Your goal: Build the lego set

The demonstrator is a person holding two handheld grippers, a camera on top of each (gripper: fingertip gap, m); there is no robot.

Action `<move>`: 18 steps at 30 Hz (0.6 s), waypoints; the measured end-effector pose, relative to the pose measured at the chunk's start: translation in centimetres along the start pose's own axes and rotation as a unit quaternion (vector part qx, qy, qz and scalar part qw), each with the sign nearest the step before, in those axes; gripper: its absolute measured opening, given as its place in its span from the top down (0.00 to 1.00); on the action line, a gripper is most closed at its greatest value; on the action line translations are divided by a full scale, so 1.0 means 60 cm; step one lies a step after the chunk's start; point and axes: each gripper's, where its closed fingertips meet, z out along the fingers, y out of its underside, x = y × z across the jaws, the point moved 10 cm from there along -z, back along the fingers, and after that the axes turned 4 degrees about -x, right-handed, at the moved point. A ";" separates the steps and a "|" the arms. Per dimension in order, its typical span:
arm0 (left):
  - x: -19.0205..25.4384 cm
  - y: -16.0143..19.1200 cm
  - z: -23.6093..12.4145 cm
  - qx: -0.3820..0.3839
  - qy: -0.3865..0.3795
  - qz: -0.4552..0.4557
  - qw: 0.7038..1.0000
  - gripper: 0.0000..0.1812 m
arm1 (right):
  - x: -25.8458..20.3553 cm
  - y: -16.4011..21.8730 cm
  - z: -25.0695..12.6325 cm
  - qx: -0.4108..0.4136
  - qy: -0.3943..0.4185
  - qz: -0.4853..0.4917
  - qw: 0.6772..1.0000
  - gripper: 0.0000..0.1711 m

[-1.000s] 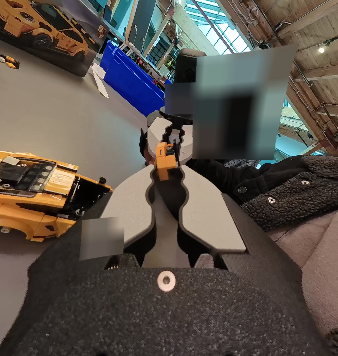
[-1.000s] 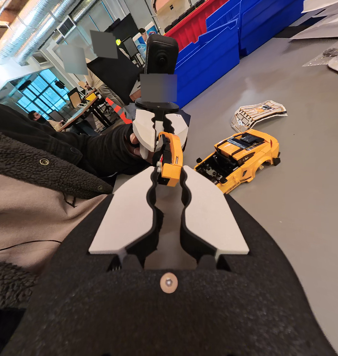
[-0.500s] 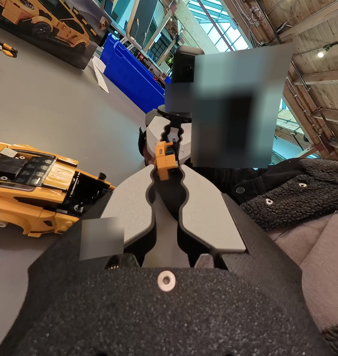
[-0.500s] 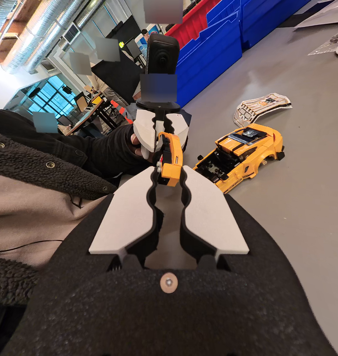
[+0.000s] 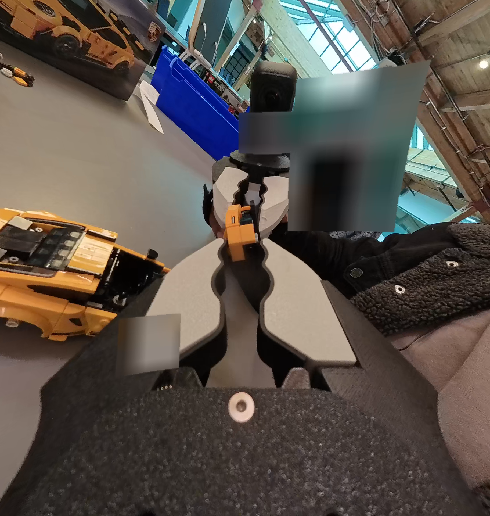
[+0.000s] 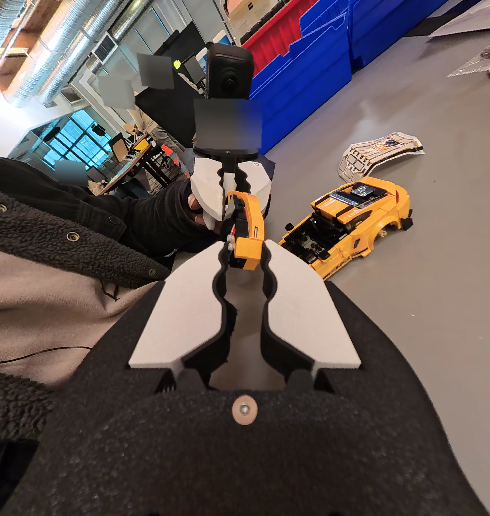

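Observation:
A small orange and black lego sub-assembly [image 5: 238, 237] is held in the air between both grippers, which face each other tip to tip. My left gripper [image 5: 241, 247] is shut on its near end. My right gripper [image 6: 245, 252] is shut on the other end of the same piece [image 6: 248, 231]. The right gripper shows opposite in the left wrist view [image 5: 251, 201], and the left gripper opposite in the right wrist view [image 6: 230, 192]. The partly built orange lego car [image 5: 43, 273] sits on the grey table, its black interior open [image 6: 350, 226].
The set's box [image 5: 70, 36] stands at the back, with small loose parts [image 5: 12, 74] beside it. Blue bins [image 6: 308, 83] line the table's far edge. A sticker sheet [image 6: 377, 156] lies behind the car. The person's dark fleece jacket [image 5: 419, 279] is close by. Only a small space, under 4 cm, lies between the two pairs of fingers.
Both grippers stay shut on the orange piece. The views have shifted only slightly; the car lies where it was.

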 end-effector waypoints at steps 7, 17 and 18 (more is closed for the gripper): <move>0.001 0.000 -0.001 0.004 -0.009 0.014 1.000 0.89 | -0.002 0.000 0.001 0.005 0.010 -0.018 1.000 0.87; 0.004 -0.001 -0.001 0.006 -0.032 0.046 0.998 0.89 | -0.006 -0.001 0.001 0.010 0.044 -0.056 0.997 0.87; 0.004 -0.001 -0.001 0.005 -0.035 0.048 0.998 0.89 | -0.006 -0.001 0.001 0.011 0.048 -0.061 0.997 0.86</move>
